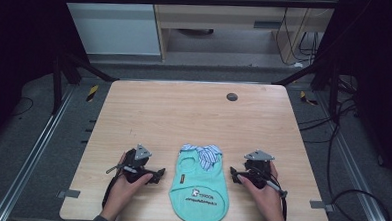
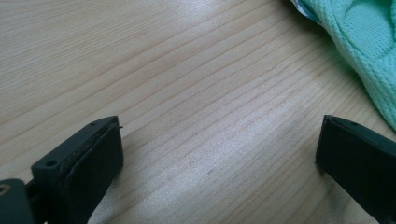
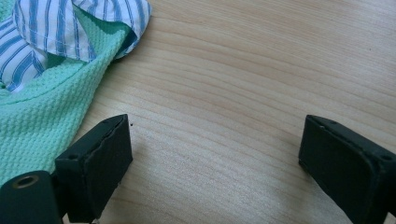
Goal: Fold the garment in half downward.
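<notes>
Small mint-green knitted garment with striped blue-white collar (image 1: 199, 185) lies between left gripper (image 1: 157, 175) at nine o'clock and right gripper (image 1: 233, 173) at three, both spread, apparently holding nothing.

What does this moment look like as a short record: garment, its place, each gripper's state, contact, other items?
garment: small green top with striped collar, lying flat
place: near edge of the table, between the two grippers
left gripper: open, nothing between the jaws, beside the top
right gripper: open, nothing between the jaws, beside the top
contact: neither gripper touches the top
other: dark round spot near the far edge
</notes>
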`<move>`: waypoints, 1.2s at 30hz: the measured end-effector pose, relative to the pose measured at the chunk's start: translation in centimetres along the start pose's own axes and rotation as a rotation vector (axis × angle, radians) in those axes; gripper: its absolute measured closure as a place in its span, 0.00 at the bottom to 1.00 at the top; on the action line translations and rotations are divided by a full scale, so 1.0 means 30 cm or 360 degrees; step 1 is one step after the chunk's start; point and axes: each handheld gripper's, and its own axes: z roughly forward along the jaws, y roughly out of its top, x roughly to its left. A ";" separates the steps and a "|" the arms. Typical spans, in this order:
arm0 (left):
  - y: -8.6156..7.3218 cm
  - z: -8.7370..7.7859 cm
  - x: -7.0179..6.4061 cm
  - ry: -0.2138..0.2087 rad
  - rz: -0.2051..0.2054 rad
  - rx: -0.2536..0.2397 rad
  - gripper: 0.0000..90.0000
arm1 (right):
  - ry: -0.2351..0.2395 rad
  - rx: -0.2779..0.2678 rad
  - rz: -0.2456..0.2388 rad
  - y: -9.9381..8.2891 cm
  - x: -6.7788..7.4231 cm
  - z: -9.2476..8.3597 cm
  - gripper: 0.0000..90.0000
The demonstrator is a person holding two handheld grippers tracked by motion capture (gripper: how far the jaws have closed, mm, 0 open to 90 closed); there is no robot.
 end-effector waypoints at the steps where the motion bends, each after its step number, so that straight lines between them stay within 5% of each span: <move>1: 0.000 0.000 0.000 -0.0001 0.0000 0.0001 0.00 | -0.0001 0.0000 0.0001 0.000 0.000 0.000 0.11; 14: -0.005 -0.007 -0.002 -0.0009 0.0004 -0.0008 0.02 | -0.0004 0.0000 0.0002 -0.005 0.004 -0.007 0.12; 20: 0.040 -0.024 0.003 -0.0109 -0.0002 -0.0005 0.13 | 0.0095 0.0029 0.0014 0.017 0.007 -0.037 0.31; 23: 0.097 -0.027 0.015 -0.0138 0.0052 0.0040 0.16 | 0.0146 0.0076 -0.0107 0.066 0.015 -0.048 0.37; 27: 0.165 -0.023 0.037 -0.0242 0.0024 0.0086 0.18 | 0.0194 0.0192 -0.0260 0.135 0.035 -0.038 0.42; 32: 0.227 0.000 0.036 -0.0297 0.0082 0.0179 0.26 | 0.0285 0.0313 -0.0372 0.208 0.062 -0.005 0.53; 36: 0.286 0.020 0.027 -0.0334 0.0126 0.0224 0.36 | 0.0338 0.0345 -0.0380 0.269 0.079 0.019 0.61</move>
